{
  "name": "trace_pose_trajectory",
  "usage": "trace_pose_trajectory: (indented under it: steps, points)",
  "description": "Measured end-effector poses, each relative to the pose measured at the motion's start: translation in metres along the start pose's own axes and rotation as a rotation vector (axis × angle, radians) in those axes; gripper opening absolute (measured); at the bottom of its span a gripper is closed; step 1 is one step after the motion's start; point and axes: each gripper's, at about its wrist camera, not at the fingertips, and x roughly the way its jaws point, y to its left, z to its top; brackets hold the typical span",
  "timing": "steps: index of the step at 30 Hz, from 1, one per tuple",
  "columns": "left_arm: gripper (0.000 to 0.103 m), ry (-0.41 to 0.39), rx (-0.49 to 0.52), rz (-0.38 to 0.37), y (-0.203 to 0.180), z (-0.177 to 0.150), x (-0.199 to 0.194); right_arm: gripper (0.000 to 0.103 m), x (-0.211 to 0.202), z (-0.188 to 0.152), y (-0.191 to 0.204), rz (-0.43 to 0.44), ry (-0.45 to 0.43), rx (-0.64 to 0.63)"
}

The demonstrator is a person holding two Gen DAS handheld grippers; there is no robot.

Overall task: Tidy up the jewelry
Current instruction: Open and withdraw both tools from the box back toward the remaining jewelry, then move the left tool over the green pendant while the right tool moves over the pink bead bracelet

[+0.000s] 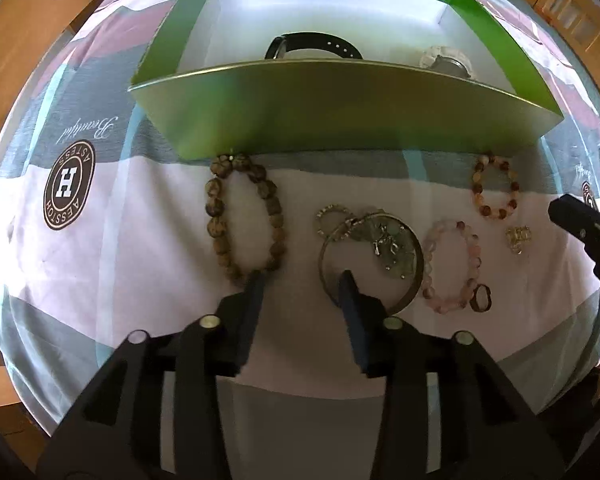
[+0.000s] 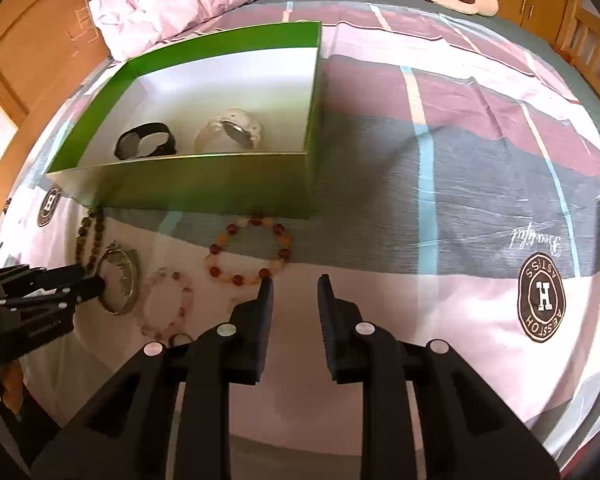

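Ahead of the spread left tool [image 1: 304,276], the green box [image 1: 340,120] holds a black watch [image 1: 312,46] and a white watch [image 1: 446,60]. Bracelets lie on the bed [image 1: 100,260]: brown beads [image 1: 240,216] and metal bangle [image 1: 414,276] flank its tips; amber beads [image 2: 248,250] lie before the spread right tool [image 2: 294,282].

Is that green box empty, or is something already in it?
Not empty: the green box holds a black watch and a white watch.
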Motion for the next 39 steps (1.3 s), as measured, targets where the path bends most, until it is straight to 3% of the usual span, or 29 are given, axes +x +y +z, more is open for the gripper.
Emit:
trace_pose_trajectory:
  steps: [8, 13, 16, 20, 24, 29, 39]
  points:
    - [0.045, -0.001, 0.004, 0.000, -0.006, -0.002, 0.000, 0.024, 0.008, 0.005, -0.010, 0.025, 0.012, 0.050]
    - [0.017, 0.002, 0.016, -0.014, -0.011, -0.003, -0.001, 0.024, 0.007, 0.004, -0.007, 0.031, 0.008, 0.043]
    - [0.012, 0.008, 0.054, -0.018, -0.018, -0.004, -0.001, 0.024, 0.007, 0.004, -0.008, 0.032, 0.009, 0.041]
    - [0.010, 0.018, 0.090, -0.051, -0.028, -0.007, -0.001, 0.025, 0.006, 0.004, -0.008, 0.034, 0.008, 0.042]
    - [0.009, 0.043, 0.126, -0.146, -0.036, -0.009, -0.004, 0.025, 0.006, 0.004, -0.009, 0.033, 0.010, 0.042]
    - [0.005, 0.017, 0.106, -0.225, -0.037, -0.007, -0.016, 0.025, 0.005, 0.004, -0.010, 0.030, 0.006, 0.043]
    - [0.005, 0.003, 0.059, -0.221, -0.023, -0.004, -0.022, 0.026, 0.007, 0.003, -0.010, 0.029, 0.012, 0.043]
